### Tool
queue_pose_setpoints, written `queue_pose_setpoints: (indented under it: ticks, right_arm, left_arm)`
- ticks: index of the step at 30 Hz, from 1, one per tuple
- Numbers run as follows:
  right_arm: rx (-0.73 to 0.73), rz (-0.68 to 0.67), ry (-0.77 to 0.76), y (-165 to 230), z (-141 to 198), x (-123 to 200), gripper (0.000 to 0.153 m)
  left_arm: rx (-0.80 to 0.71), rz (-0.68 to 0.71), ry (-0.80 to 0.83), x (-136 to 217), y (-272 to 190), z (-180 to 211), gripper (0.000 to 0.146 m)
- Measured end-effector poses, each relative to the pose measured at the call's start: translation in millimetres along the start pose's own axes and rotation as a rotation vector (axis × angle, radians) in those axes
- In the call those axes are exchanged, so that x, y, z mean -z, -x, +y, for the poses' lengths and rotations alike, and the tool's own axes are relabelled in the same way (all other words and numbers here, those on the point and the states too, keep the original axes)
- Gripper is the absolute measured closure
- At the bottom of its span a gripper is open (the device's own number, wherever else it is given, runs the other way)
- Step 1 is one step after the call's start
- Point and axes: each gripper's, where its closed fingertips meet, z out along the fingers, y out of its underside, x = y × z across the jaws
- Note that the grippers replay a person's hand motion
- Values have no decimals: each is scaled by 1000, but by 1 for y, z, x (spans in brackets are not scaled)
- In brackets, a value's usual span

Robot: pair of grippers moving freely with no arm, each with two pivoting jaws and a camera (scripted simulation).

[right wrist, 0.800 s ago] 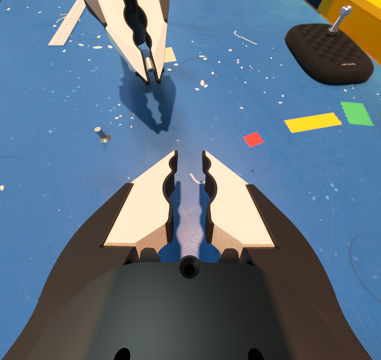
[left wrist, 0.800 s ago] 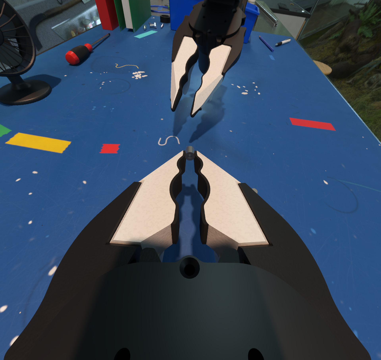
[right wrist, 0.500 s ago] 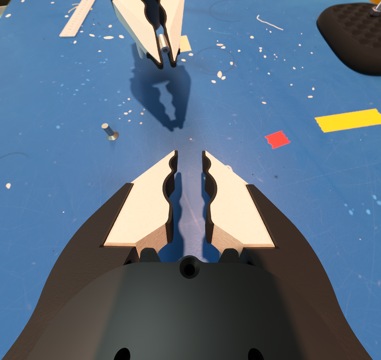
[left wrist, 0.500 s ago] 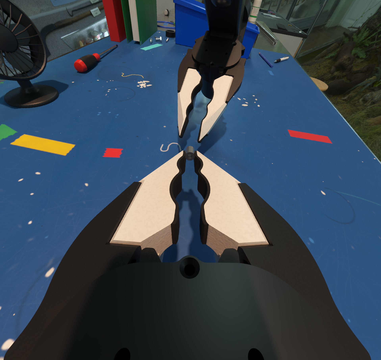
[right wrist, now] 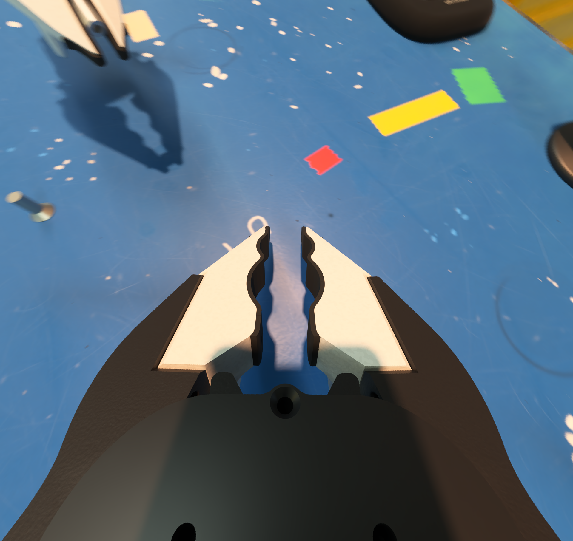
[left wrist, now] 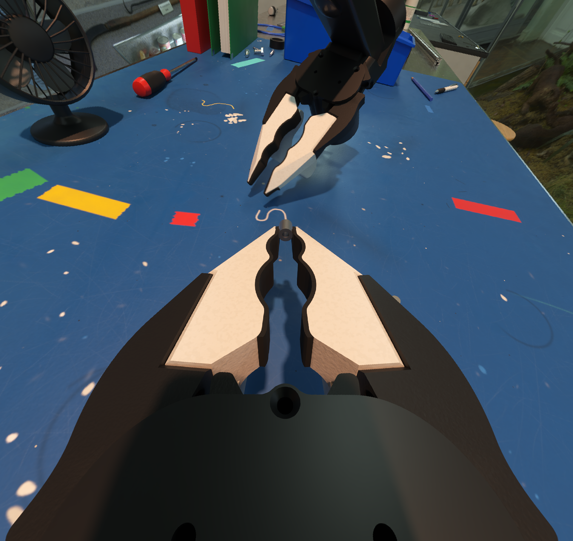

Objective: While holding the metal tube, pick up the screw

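Left wrist view: left tool [left wrist: 285,231] clamped on metal tube [left wrist: 285,234]; right tool [right wrist: 286,230] fingers apart, empty.

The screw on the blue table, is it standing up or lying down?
Lying down, tipped over. In the right wrist view the screw rests on its side on the blue table, its flat head toward the camera, shaft pointing away.

- In your right wrist view, the screw [right wrist: 31,208] lay on the table [right wrist: 403,216], far left of your right gripper [right wrist: 285,231].
- The left gripper [right wrist: 113,56] hung ahead-left, above the table.
- The metal tube [left wrist: 285,233] sat between your left gripper's tips.
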Motion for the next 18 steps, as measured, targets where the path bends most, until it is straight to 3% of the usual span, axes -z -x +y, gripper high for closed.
queue_pose_setpoints:
  ticks: [6, 11, 18]
  right_arm:
    - [-80, 205, 56, -35, 11, 5, 149]
    - [-143, 258, 57, -47, 14, 8, 152]
    - [-120, 301, 90, -50, 16, 5, 152]
  left_arm:
    - [2, -2, 7, -1, 1, 2, 139]
    - [5, -6, 2, 0, 2, 1, 139]
    - [11, -19, -15, 1, 5, -1, 139]
